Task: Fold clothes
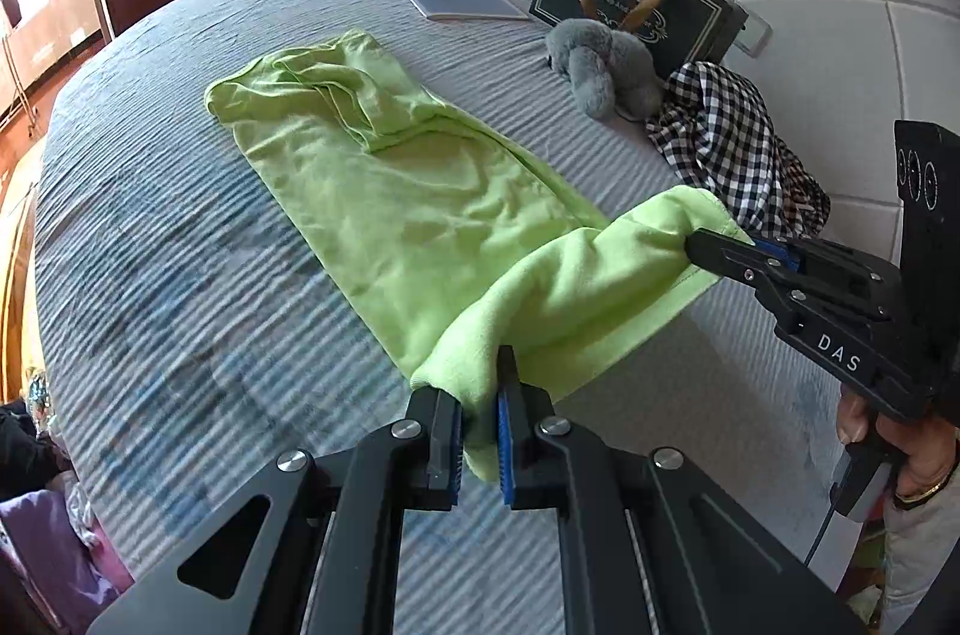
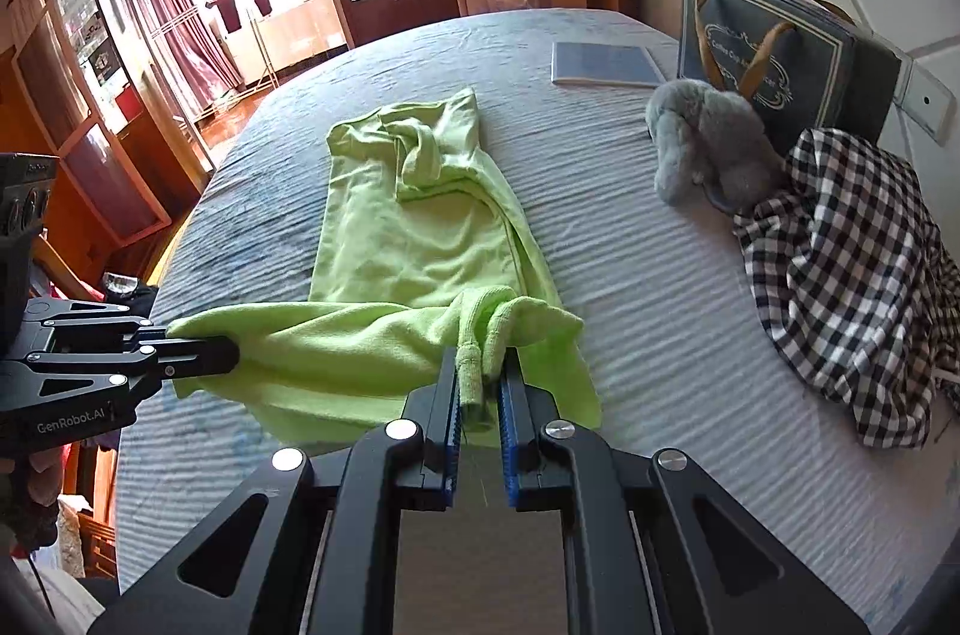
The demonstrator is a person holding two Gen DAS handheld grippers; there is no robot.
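A lime-green garment (image 1: 384,167) lies lengthwise on the striped bed sheet (image 1: 150,227), its far end bunched and its sides folded in. My left gripper (image 1: 480,431) is shut on the near left corner of its hem, lifted off the bed. My right gripper (image 2: 480,389) is shut on the near right corner, pinching a narrow fold of green cloth. Each gripper shows in the other's view: the right gripper (image 1: 714,248) at the right, the left gripper (image 2: 210,350) at the left. The hem hangs raised between them, curled back over the garment (image 2: 420,227).
A black-and-white checked garment (image 2: 840,275) lies crumpled at the bed's right side. Beside it sit a grey plush toy (image 2: 708,143), a dark gift bag (image 2: 780,53) and a flat booklet (image 2: 606,65). A hand (image 1: 918,461) holds the right gripper's handle. Wooden furniture stands left.
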